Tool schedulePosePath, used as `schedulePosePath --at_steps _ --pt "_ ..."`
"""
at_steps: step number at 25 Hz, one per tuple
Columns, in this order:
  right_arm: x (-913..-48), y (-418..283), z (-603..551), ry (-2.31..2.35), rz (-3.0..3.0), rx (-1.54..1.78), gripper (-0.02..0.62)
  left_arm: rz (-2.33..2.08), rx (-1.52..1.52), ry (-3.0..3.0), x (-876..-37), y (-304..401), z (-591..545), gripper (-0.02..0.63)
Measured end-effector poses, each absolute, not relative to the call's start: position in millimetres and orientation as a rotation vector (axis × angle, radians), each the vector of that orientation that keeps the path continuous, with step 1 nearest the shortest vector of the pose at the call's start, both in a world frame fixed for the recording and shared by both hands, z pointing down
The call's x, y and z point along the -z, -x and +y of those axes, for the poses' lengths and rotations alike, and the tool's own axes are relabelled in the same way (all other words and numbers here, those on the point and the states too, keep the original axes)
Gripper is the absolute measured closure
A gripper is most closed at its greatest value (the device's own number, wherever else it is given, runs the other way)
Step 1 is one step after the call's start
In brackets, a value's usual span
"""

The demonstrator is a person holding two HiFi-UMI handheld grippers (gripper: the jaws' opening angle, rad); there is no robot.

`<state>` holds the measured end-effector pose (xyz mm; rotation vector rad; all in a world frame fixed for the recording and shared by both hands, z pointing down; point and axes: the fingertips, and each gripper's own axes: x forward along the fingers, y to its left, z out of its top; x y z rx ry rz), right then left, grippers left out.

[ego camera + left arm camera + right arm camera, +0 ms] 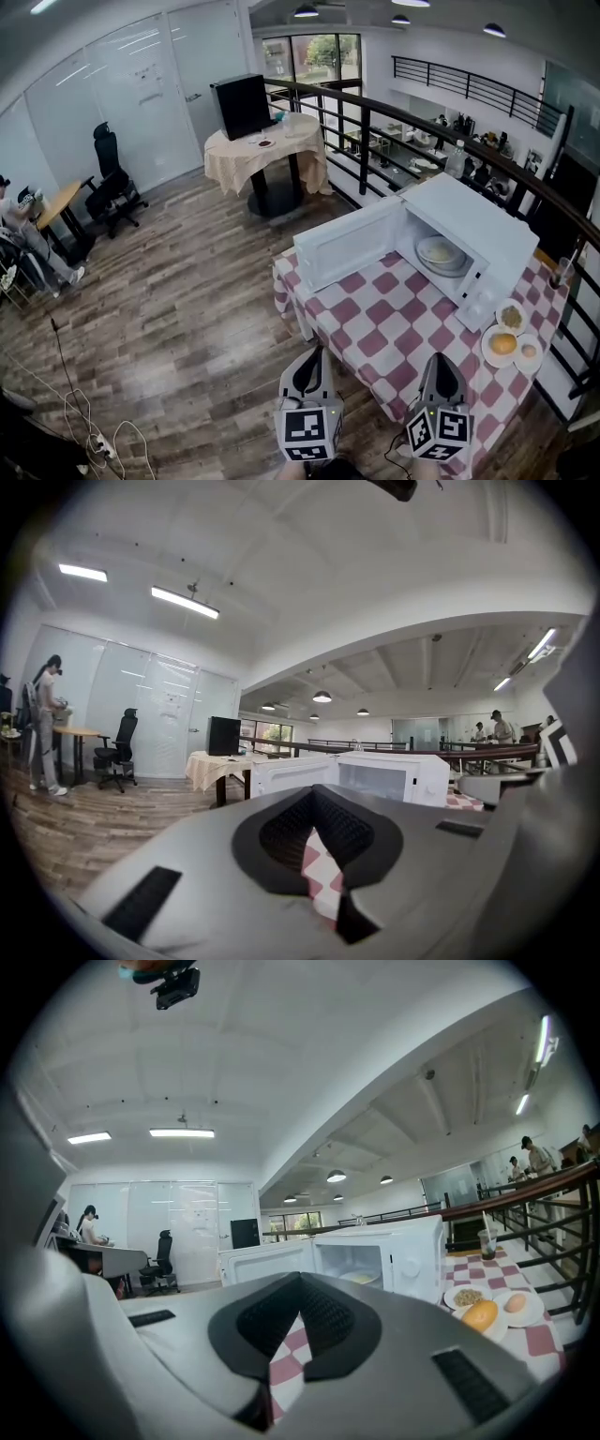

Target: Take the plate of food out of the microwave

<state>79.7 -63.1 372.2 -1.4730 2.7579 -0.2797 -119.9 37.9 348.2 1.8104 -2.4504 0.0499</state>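
Now my left gripper (pixel 312 361) and right gripper (pixel 441 366), bottom centre, sit pressed together, empty, facing the open microwave (pixel 480 223) holding the plate (pixel 441 253).

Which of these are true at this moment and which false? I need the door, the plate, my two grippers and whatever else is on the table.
1. The microwave has its door open. True.
2. The plate already sits out on the checked tablecloth. False: it is inside the microwave.
3. The left gripper and right gripper are both shut and empty. True.
4. The right gripper reaches into the microwave. False: it is well short of it, by the table's near edge.
5. Small dishes of food lie on the table beside the microwave. True.
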Motion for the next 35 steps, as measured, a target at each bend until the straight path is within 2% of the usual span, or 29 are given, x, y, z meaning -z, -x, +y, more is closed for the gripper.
schedulePosePath --at_steps 15,35 --pt "-388.8 -64.5 -114.3 1.526 2.746 0.339 0.604 -2.372 -0.067 -1.836 -364.7 135.1 -28.8 0.592" --pt "-385.4 -20.8 -237.8 1.806 2.584 0.355 0.604 -2.067 -0.094 -2.119 -371.9 161.5 -202.7 0.592"
